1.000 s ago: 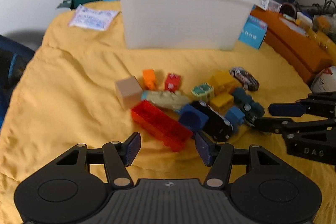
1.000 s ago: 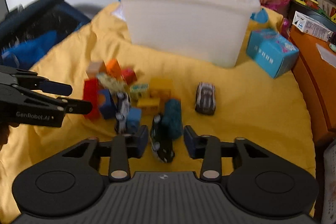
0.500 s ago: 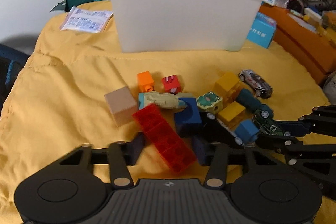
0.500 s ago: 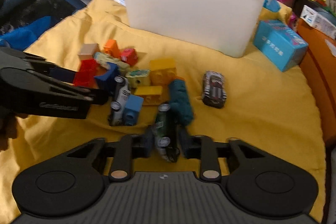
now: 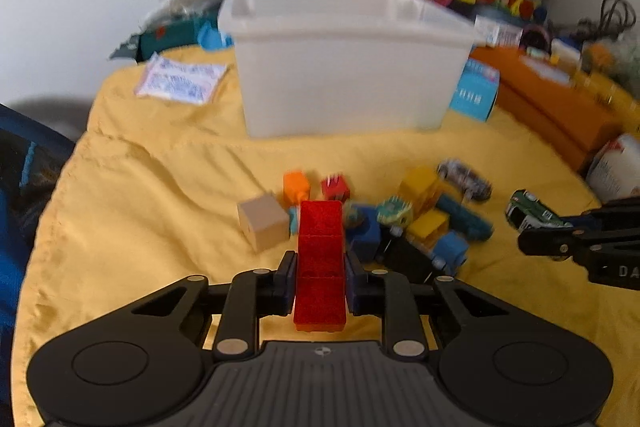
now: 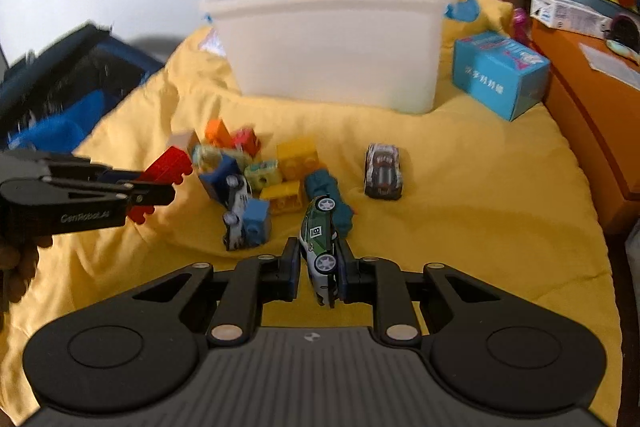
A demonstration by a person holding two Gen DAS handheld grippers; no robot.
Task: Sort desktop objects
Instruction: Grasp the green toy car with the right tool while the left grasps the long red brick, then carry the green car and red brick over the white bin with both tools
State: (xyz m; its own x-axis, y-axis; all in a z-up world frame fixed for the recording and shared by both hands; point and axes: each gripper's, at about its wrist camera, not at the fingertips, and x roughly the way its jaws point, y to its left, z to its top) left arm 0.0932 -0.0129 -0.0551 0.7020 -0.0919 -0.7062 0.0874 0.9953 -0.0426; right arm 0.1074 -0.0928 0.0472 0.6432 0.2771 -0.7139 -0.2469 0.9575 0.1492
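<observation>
You are holding two black grippers over a table draped in a wrinkled yellow cloth. Your left gripper is closing its jaws on a long red block, which is sitting lengthwise between the pads and sticking out ahead of them. Your right gripper is pinching a green toy car tipped on its side, wheels facing the camera, with the pads pressed against it. From the right wrist camera, the red block is showing at the left edge, lifted clear of the cloth. The remaining toys are lying in a loose pile in the middle of the cloth: a tan cube, orange and red blocks, yellow bricks, blue blocks, a teal toy and a pale car. A silver toy car is sitting apart, to the right of the pile. Beyond the pile, a large white plastic bin is standing open on the cloth, with a blue carton just beside it on the right. The left wrist view is blurring slightly.
</observation>
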